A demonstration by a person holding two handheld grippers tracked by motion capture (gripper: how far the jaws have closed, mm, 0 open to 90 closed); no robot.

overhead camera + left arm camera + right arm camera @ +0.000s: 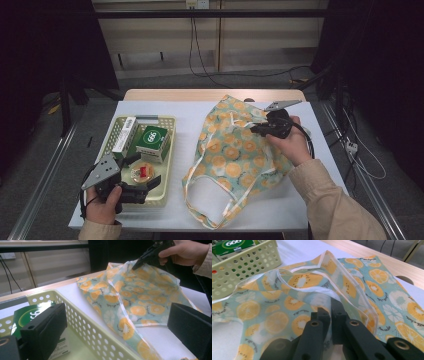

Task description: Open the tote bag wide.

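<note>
A teal tote bag (235, 150) printed with orange slices lies on the white-covered table. My right gripper (255, 127) is shut on a fold of the cloth near its far end and holds that part raised. In the right gripper view the jaws pinch the tote bag (274, 315) just below its white-piped edge, where the right gripper (330, 307) meets it. My left gripper (145, 172) stands open at the near right corner of a pale yellow basket (170, 150). In the left gripper view one jaw is over the basket (95, 332) and the other over the table, with nothing held.
Inside the basket are a green box (152, 137), a slim white and green box (125, 132) and a small round item with red (142, 172). The bag's white-edged handles (210, 200) trail toward the table's near edge. Cables hang beyond the far edge.
</note>
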